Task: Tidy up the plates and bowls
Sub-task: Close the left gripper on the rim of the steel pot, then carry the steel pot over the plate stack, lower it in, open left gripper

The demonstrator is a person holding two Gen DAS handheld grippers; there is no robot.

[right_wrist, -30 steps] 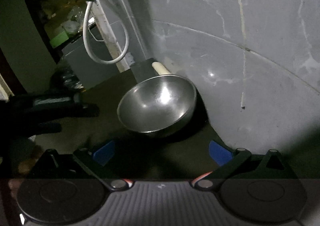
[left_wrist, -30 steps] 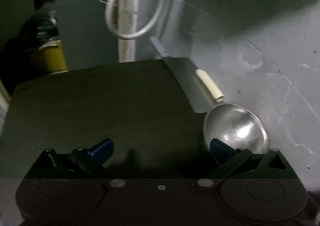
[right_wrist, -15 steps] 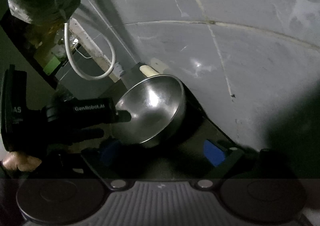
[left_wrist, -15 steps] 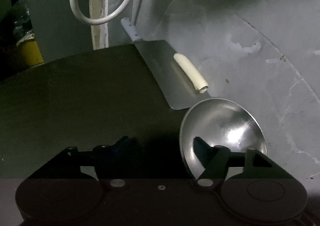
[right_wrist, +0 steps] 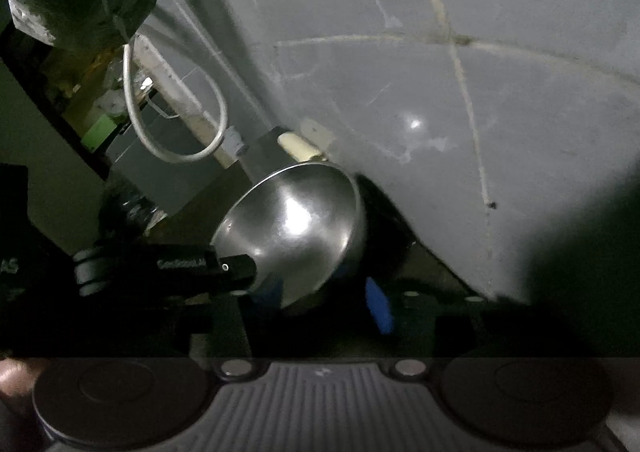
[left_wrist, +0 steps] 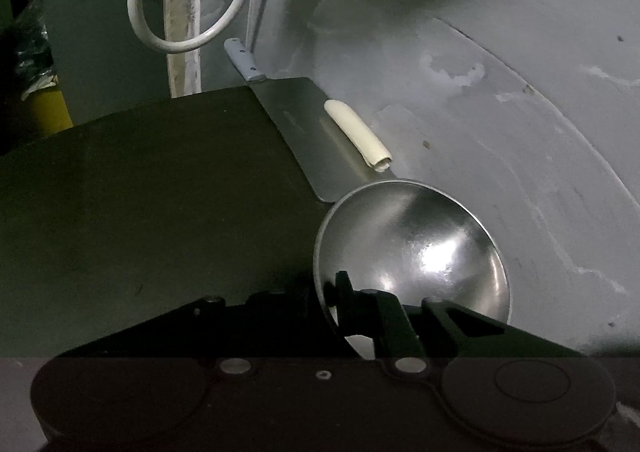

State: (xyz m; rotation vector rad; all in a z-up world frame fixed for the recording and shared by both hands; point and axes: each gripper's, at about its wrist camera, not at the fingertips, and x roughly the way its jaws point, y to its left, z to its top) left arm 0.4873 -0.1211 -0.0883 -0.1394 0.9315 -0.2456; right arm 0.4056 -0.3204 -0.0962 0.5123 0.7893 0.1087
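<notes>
A shiny steel bowl [left_wrist: 416, 248] sits tilted against the grey wall on a dark counter; it also shows in the right wrist view [right_wrist: 296, 223]. My left gripper [left_wrist: 320, 300] has closed on the bowl's near rim, one finger inside the bowl, the other outside it. In the right wrist view the left gripper [right_wrist: 236, 268] is seen clamped on the bowl's left rim. My right gripper [right_wrist: 324, 300] is open, its blue pads either side of the bowl's underside, not gripping.
A cleaver [left_wrist: 304, 131] with a grey handle lies against the wall behind the bowl, a cream roll [left_wrist: 356, 135] on it. A white hose loop [left_wrist: 188, 23] hangs at the back. The dark counter [left_wrist: 140, 191] stretches left. The tiled wall [right_wrist: 440, 111] stands close on the right.
My left gripper moved forward and right and closed on the bowl's rim. My right gripper came closer under the bowl. The bowl has tipped more upright.
</notes>
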